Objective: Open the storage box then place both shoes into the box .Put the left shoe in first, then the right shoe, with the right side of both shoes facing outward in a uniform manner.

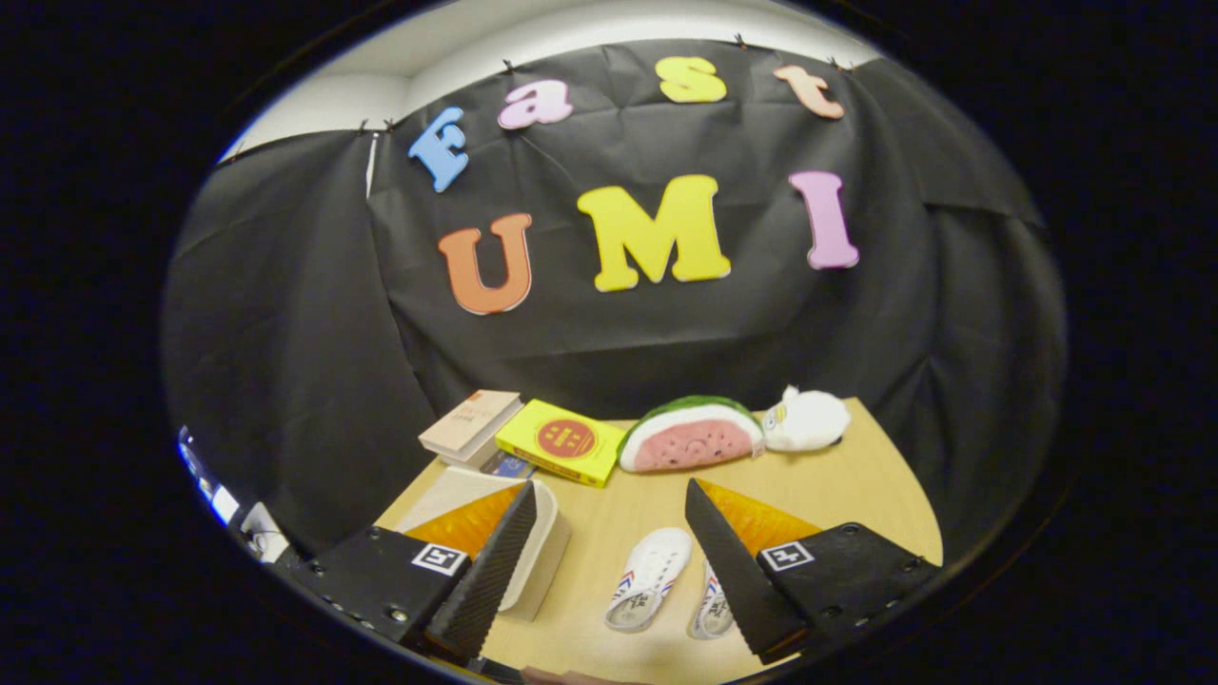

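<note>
My gripper [609, 561] hangs above the wooden table [856, 485], open wide with nothing between its fingers. A white storage box [542, 561] with its lid down sits under and just beyond the left finger [495, 571], partly hidden by it. Two small white shoes lie side by side on the table between the fingers, toes pointing away. One shoe [651, 577] is in full sight. The other shoe [712, 604] lies against the right finger [737, 571], which covers most of it.
At the table's far edge lie a beige book [471, 423], a yellow box [561, 440], a watermelon-slice plush [692, 435] and a small white plush [807, 419]. Black cloth closes off the back and sides.
</note>
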Demonstrator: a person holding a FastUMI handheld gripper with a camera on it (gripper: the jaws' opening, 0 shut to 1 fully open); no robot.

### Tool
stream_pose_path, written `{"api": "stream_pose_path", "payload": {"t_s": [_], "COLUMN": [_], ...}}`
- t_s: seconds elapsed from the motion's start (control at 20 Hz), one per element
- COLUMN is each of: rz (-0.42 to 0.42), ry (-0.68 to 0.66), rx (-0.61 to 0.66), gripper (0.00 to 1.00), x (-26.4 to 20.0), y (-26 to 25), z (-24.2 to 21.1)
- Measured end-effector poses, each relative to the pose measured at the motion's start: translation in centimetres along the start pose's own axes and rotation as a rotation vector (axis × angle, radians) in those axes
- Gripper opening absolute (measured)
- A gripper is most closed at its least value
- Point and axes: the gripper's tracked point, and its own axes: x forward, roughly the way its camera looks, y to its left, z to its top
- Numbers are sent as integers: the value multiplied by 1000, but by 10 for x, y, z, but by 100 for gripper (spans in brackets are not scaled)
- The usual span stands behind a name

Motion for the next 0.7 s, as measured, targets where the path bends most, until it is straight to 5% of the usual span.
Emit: {"api": "stream_pose_path", "payload": {"t_s": [0.15,0.5,0.7], "rz": [99,515,687], "ry": [138,457,558], "rx": [67,245,313], "gripper": [95,96,95], "x": [51,123,152], "y": [-8,32,48], "z": [-28,-88,-110]}}
